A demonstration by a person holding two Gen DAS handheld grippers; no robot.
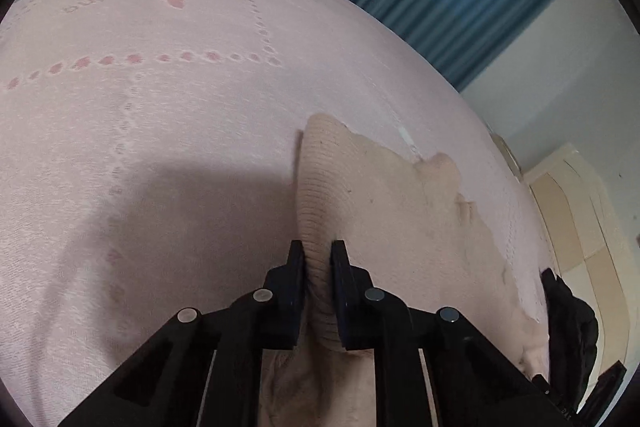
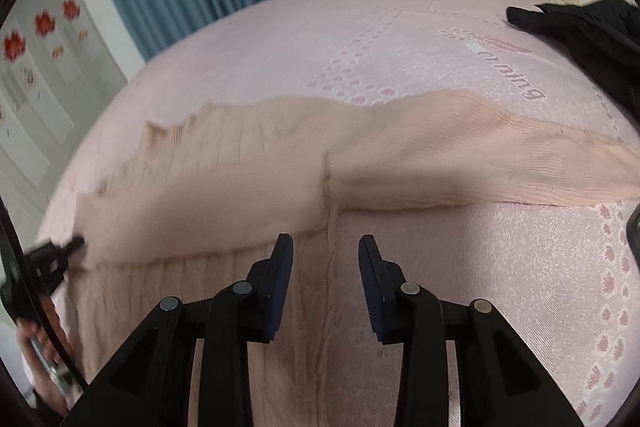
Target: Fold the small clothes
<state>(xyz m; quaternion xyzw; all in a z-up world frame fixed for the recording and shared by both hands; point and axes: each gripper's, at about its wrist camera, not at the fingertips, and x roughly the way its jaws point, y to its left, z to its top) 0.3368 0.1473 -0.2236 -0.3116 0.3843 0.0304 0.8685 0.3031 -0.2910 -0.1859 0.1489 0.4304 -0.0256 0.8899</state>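
pink bedspread point(image 2: 460, 75) fills both views, with the peach knit sweater point(image 2: 224, 171) across mid-frame: left gripper point(image 1: 317, 247), clenched on the ribbed hem, should carry it over evenly while right gripper point(image 2: 325, 241), released above the seam, pins the fold line.
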